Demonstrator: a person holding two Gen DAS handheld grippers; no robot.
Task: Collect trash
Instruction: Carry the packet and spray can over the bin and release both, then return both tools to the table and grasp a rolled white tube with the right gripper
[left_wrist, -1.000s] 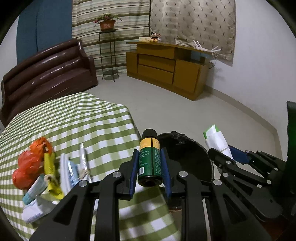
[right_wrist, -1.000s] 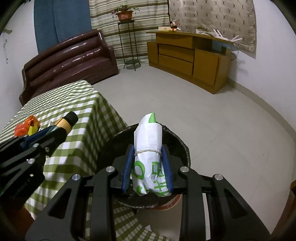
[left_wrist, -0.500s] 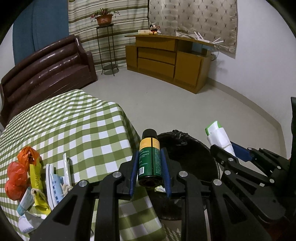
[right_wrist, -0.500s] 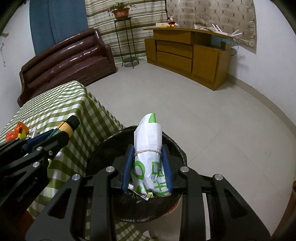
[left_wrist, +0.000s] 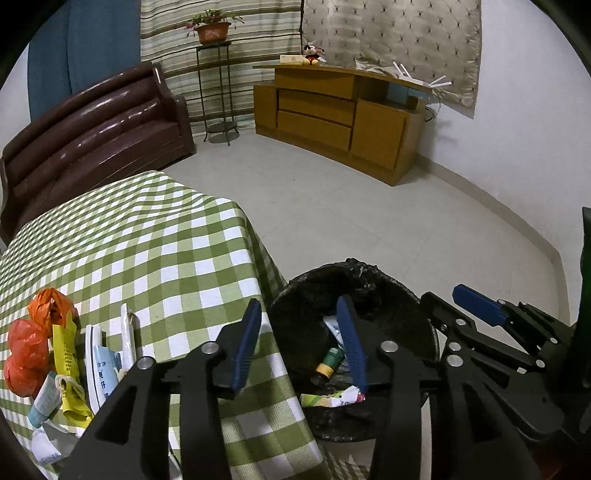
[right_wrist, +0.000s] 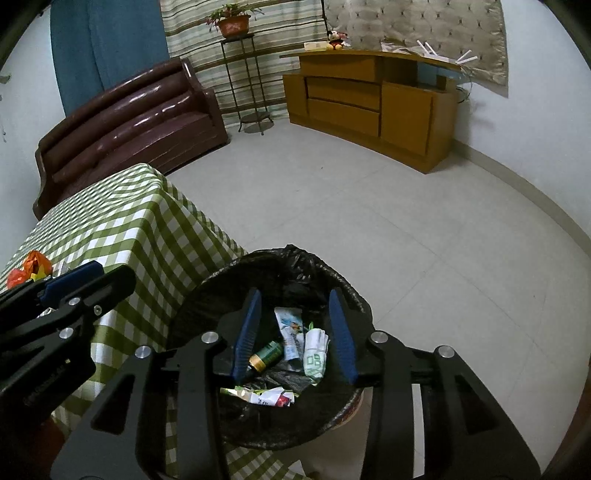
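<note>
Beside the worktop's corner, both tongs, left and right, are opening, empty, above the bin so trash lands inside.

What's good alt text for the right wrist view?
The right gripper, jaws opening and empty, hangs over a black-lined trash bin holding a green spray can, a white-and-green paper packet and wrappers. At left is the left gripper beside a green-checked tablecloth.

Both hand-held grippers opening, emptied; green can, white packet dropped into bin.
</note>
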